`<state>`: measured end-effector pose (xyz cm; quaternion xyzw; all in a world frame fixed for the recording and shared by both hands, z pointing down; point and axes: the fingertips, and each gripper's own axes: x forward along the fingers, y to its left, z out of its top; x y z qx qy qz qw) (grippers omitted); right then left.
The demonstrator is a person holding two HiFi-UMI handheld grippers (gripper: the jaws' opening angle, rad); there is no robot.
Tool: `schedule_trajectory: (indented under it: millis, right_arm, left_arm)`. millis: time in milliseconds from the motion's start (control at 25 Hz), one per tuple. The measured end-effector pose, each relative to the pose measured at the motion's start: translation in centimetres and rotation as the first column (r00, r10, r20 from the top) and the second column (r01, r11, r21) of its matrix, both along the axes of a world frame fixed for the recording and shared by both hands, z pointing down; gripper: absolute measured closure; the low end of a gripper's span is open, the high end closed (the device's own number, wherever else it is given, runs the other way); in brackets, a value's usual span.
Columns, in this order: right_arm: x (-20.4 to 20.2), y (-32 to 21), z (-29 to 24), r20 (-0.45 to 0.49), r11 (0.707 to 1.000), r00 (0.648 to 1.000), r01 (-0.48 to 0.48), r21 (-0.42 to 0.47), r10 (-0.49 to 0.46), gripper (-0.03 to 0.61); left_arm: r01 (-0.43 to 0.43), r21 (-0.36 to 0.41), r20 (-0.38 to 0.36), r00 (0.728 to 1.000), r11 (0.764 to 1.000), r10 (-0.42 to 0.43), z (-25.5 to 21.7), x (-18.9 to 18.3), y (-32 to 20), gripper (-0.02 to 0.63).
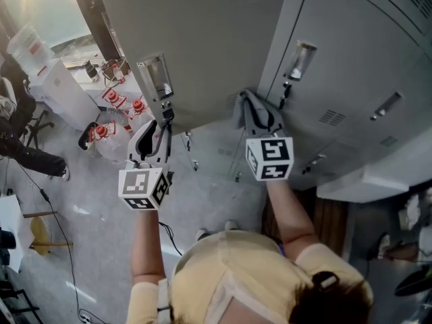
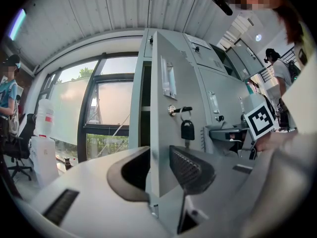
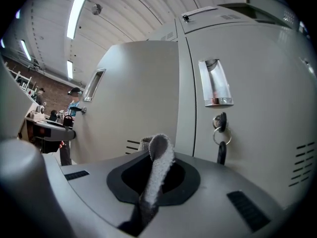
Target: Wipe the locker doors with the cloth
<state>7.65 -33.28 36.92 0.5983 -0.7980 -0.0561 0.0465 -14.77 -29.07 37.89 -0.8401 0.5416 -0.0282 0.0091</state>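
Note:
A row of grey lockers fills the top of the head view. One locker door (image 1: 202, 46) stands swung open, with a key and black fob (image 2: 187, 129) hanging from its lock. My left gripper (image 1: 154, 132) is clamped on that door's free edge (image 2: 154, 133), one jaw on each face. My right gripper (image 1: 260, 117) is shut on a grey cloth (image 1: 244, 110), and it holds the cloth up by the closed locker door (image 1: 351, 66) near the seam. In the right gripper view the cloth (image 3: 159, 152) stands folded between the jaws, facing a door with a label holder and key (image 3: 220, 128).
Red-capped bottles (image 1: 111, 106) and white boxes (image 1: 40, 59) sit on the floor at the left, beside a person in black (image 1: 17, 133). A pale ledge (image 1: 378, 181) juts out at the lower right. A large window (image 2: 109, 113) lies behind the open door.

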Motion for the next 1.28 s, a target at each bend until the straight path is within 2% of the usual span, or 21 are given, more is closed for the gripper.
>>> schedule_trajectory:
  millis: [440,1280]
  right_arm:
    - [2.4,0.6,0.2,0.015,0.996,0.996,-0.083,-0.027,0.083,0.563]
    - [1.2,3.3,-1.6,0.044,0.999,0.998,-0.052,0.002,0.052,0.563]
  left_arm:
    - [0.022,-0.022,0.005,1.0,1.0,-0.021,0.5,-1.1,0.6,0.492]
    - [0.075,0.006,-0.016,0.997,0.997,-0.075,-2.2,-3.0,3.2,0.492]
